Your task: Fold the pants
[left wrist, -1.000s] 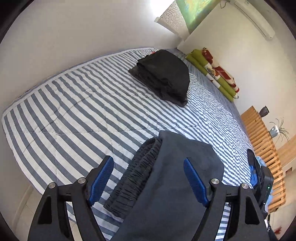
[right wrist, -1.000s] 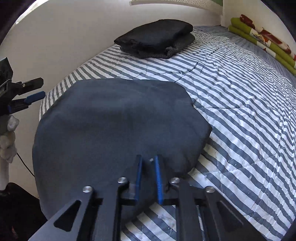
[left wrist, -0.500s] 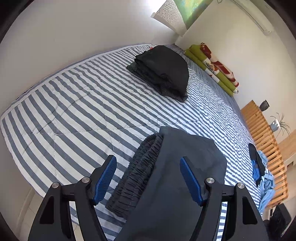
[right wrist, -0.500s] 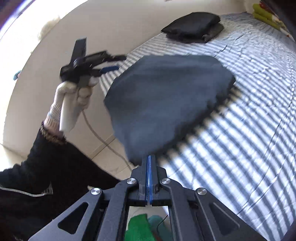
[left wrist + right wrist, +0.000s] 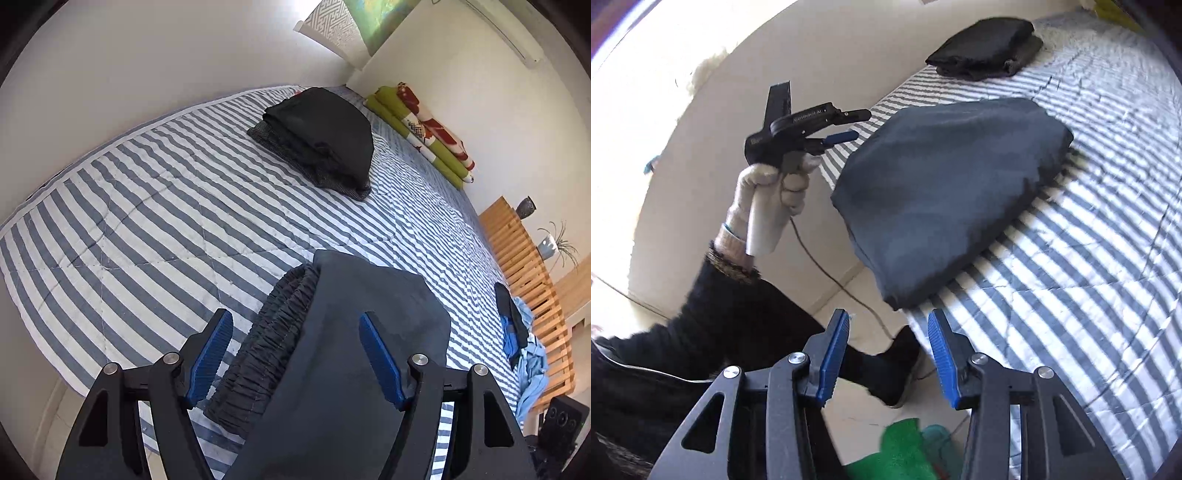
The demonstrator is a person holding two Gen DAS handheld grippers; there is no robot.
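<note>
Right wrist view alone shows gloved hand (image 5: 775, 192), both grippers' jaws released, folded pants (image 5: 332, 350) untouched.

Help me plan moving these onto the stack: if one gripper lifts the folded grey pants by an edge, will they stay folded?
Probably not. The grey pants look soft, lying in loose layers, so they would likely droop and unfold. The gathered waistband looks bulkier, perhaps the firmer place to pinch. On the quilted striped bedspread they would likely bunch if pushed.
</note>
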